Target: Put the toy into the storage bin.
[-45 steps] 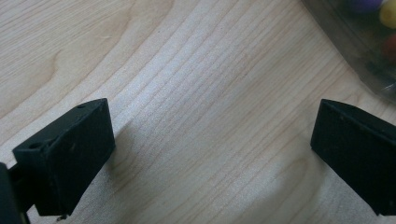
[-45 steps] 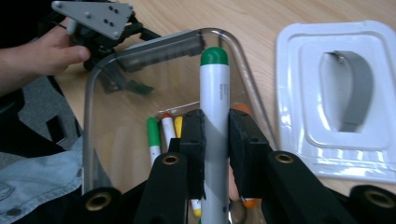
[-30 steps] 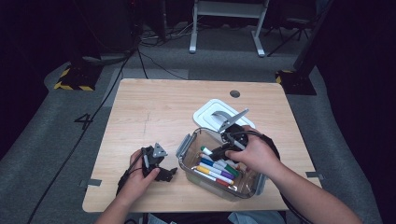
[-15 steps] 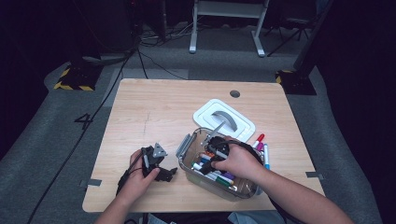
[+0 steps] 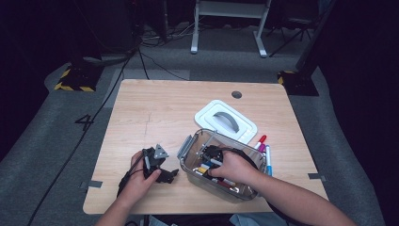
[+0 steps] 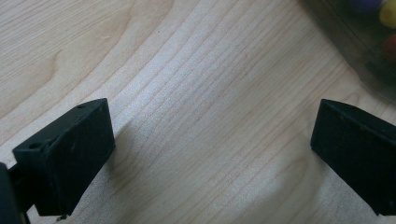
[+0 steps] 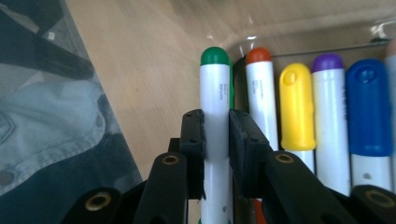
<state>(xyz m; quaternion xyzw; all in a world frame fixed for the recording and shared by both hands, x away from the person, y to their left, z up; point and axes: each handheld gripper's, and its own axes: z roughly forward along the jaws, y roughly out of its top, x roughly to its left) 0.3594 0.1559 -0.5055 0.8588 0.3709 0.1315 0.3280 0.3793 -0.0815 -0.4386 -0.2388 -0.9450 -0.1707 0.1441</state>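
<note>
A clear plastic bin [image 5: 206,133] with several coloured markers in it stands at the table's near right. My right gripper [image 5: 208,160] reaches down into the bin. In the right gripper view its jaws [image 7: 215,126] are shut on a white marker with a green cap [image 7: 215,79], which lies beside orange [image 7: 259,84], yellow [image 7: 295,107], purple and blue markers. My left gripper [image 5: 165,174] rests on the table just left of the bin. Its jaws [image 6: 212,126] stand wide open over bare wood with nothing between them.
The bin's white lid with a grey handle [image 5: 226,120] lies on the table behind the bin. A few loose markers [image 5: 263,148] lie to the right of the bin. The wooden table [image 5: 155,108] is bare at the left and far side.
My right gripper has come down from above the lid's edge into the bin, still shut on the marker. The left gripper has not moved.
</note>
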